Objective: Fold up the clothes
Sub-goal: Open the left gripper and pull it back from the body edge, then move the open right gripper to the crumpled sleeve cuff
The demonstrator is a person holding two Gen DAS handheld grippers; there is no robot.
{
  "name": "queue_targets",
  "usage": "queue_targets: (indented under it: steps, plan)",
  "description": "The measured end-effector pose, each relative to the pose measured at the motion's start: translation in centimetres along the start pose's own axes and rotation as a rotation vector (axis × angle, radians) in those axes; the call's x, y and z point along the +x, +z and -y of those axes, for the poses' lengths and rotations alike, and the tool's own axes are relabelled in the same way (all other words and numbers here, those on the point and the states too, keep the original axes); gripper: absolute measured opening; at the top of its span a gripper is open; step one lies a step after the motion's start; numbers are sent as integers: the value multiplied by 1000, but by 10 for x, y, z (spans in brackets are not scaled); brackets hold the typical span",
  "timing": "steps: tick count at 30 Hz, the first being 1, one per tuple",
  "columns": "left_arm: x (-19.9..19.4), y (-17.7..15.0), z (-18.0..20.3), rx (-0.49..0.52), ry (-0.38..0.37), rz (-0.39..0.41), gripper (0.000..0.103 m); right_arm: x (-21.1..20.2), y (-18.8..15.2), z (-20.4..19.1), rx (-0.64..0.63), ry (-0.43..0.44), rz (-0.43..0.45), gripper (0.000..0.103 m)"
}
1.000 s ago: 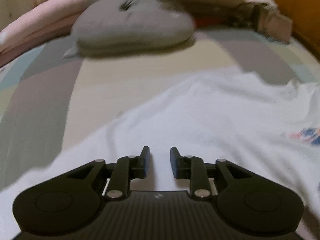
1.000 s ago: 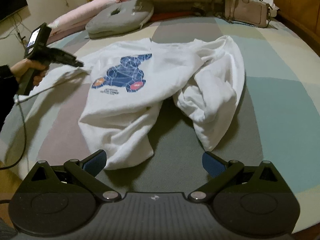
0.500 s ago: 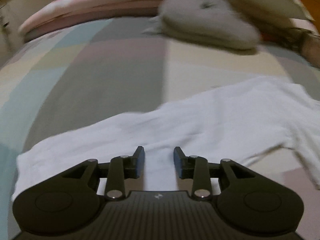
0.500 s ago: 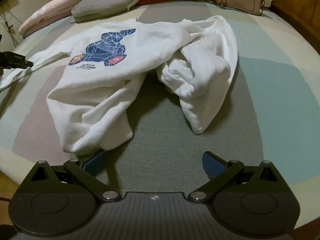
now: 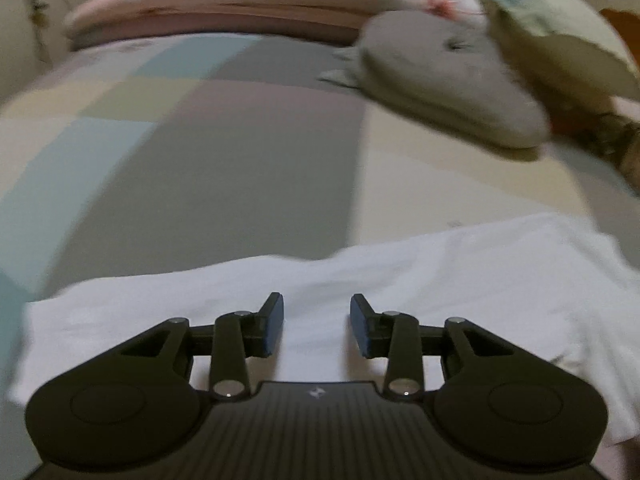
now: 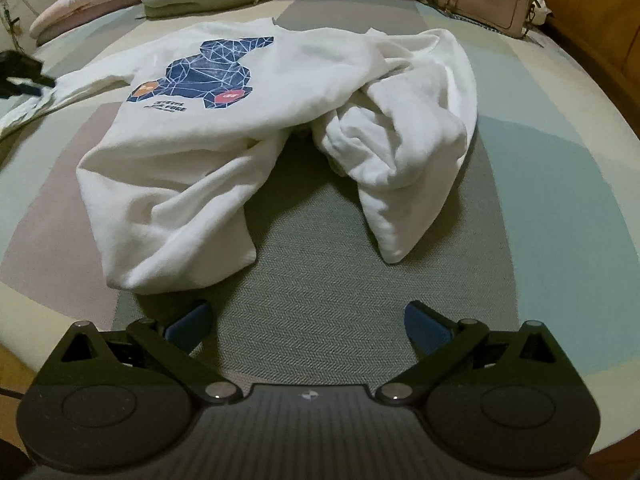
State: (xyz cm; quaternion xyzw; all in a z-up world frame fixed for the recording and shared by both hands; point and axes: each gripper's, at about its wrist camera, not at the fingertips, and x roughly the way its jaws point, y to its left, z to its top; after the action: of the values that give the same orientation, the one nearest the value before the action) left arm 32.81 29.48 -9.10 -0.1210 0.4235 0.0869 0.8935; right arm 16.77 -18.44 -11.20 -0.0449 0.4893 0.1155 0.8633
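A white sweatshirt (image 6: 256, 92) with a blue geometric print lies crumpled on the patchwork bedspread (image 6: 320, 264). Its right side is bunched into a heap (image 6: 400, 128). One sleeve (image 5: 360, 280) stretches out to the left, flat on the bed. My left gripper (image 5: 317, 324) hovers just over that sleeve with its jaws partly apart and nothing between them; it also shows at the left edge of the right wrist view (image 6: 24, 76). My right gripper (image 6: 308, 324) is wide open and empty, low over the bed just in front of the sweatshirt's hem.
A grey cushion (image 5: 448, 84) and pink bedding (image 5: 240, 0) lie at the head of the bed. A beige handbag (image 6: 484, 4) sits at the far right by the wooden bed frame (image 6: 592, 12). The bed edge curves close at the lower left (image 6: 16, 344).
My left gripper swung left along the sleeve toward its cuff and its jaws opened a little wider. My right gripper moved closer to the sweatshirt's hem, still open.
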Motion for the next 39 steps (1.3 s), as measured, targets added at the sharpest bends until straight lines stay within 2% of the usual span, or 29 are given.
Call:
queue_targets:
  steps: [2, 5, 7, 8, 9, 12, 16, 18, 21, 23, 26, 30, 32, 37, 39]
  plan:
    - [16, 6, 6, -17, -18, -14, 40, -3, 1, 0, 16, 4, -8, 103]
    - [30, 17, 6, -28, 74, 4, 39, -15, 5, 0, 37, 53, 3, 103]
    - [32, 24, 7, -35, 154, 19, 37, -30, 11, -5, 21, 80, 42, 103]
    - [31, 25, 7, -40, 162, 20, 35, -39, 14, -8, 6, 92, 67, 103]
    - [29, 27, 8, -44, 162, 19, 35, -47, 17, -12, -8, 106, 92, 103]
    - [17, 17, 15, -13, 77, 27, 42, -65, 27, -23, -45, 152, 154, 103]
    - [13, -5, 15, 25, 40, 0, 45, -70, 36, -35, -83, 179, 170, 103]
    - [13, -10, 6, 19, 68, 26, 45, -69, 36, -39, -96, 179, 170, 103]
    - [5, -8, -2, -23, 205, 13, 42, -68, 33, -34, -83, 178, 171, 103]
    - [-6, -7, 3, -14, 204, 33, 41, -68, 30, -29, -68, 177, 172, 103]
    - [-30, -16, 29, 50, 105, 61, 49, -64, 24, -19, -37, 178, 171, 103]
    - [-54, -43, 83, 186, -26, 74, 56, -43, 15, -3, 7, 141, 113, 103]
    - [-64, -59, 112, 260, -93, 72, 69, -36, 9, 2, 31, 129, 91, 103]
    - [-87, -101, 188, 430, -242, 31, 72, -35, 1, 22, 107, 108, 93, 103]
    - [-96, -114, 208, 477, -276, 33, 74, -35, 0, 31, 127, 92, 94, 103]
